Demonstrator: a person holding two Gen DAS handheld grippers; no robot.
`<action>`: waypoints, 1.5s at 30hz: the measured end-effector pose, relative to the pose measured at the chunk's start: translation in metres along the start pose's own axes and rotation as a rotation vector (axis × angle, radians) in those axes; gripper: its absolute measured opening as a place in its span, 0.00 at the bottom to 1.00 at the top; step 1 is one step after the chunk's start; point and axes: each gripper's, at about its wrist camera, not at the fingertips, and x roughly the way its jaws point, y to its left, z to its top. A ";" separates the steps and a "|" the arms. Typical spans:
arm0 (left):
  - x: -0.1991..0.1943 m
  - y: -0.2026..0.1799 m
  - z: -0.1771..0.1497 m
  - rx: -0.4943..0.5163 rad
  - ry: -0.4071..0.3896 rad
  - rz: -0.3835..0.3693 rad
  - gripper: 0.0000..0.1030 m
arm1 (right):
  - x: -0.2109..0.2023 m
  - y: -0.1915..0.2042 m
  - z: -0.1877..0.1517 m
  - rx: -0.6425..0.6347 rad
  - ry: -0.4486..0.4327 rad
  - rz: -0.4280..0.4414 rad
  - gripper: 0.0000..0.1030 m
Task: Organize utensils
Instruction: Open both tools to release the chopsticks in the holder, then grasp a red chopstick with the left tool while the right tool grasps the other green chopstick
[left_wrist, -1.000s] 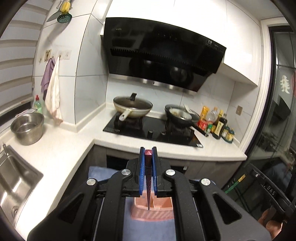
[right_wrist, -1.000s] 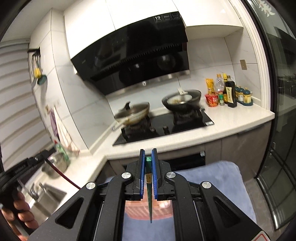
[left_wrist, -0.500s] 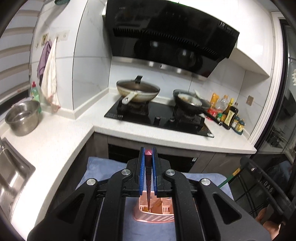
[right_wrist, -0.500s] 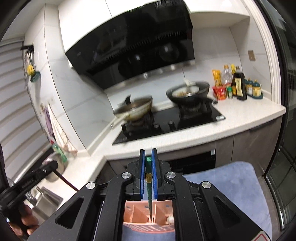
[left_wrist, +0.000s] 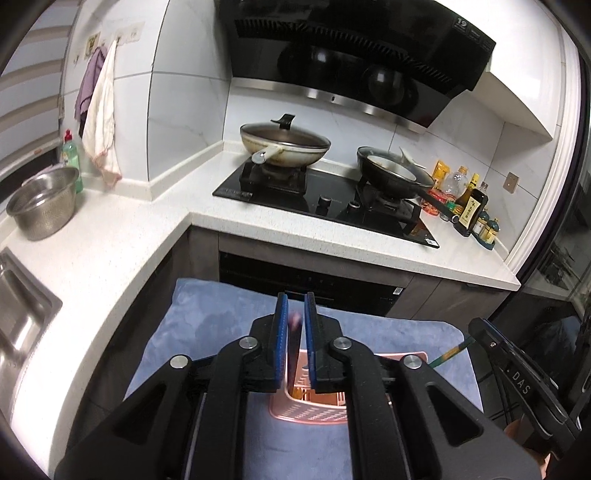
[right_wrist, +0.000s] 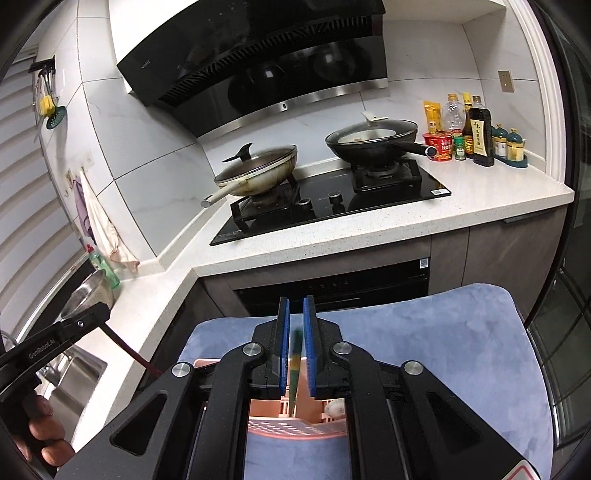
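Observation:
A pink slotted utensil holder (left_wrist: 314, 410) stands on a blue cloth (left_wrist: 207, 325); it also shows in the right wrist view (right_wrist: 288, 421). My left gripper (left_wrist: 295, 325) has its jaws slightly parted, with a dark red chopstick (left_wrist: 293, 354) loose between them, blurred, pointing down into the holder. My right gripper (right_wrist: 295, 325) has its jaws slightly parted too, with a green chopstick (right_wrist: 294, 369) loose between them, its tip over the holder. The green chopstick also shows at the right of the left wrist view (left_wrist: 448, 354).
A white L-shaped counter (left_wrist: 110, 236) carries a black hob (left_wrist: 325, 199) with a lidded wok (left_wrist: 284, 146) and a black pan (left_wrist: 391, 173). Sauce bottles (right_wrist: 476, 129) stand at the right. A steel bowl (left_wrist: 42, 203) and a sink (left_wrist: 18, 310) are at the left.
Both grippers have lowered toward the holder and their jaws have parted a little. The red and green chopsticks have slipped down between the pads and look blurred.

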 end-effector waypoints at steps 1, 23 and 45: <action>0.000 0.002 0.000 -0.005 0.003 0.002 0.21 | -0.001 -0.001 -0.001 0.002 0.001 -0.001 0.17; -0.085 0.025 -0.114 0.035 0.077 0.052 0.43 | -0.115 -0.004 -0.121 -0.070 0.115 -0.025 0.30; -0.115 0.045 -0.296 0.065 0.364 0.055 0.43 | -0.156 -0.022 -0.317 -0.103 0.406 -0.107 0.30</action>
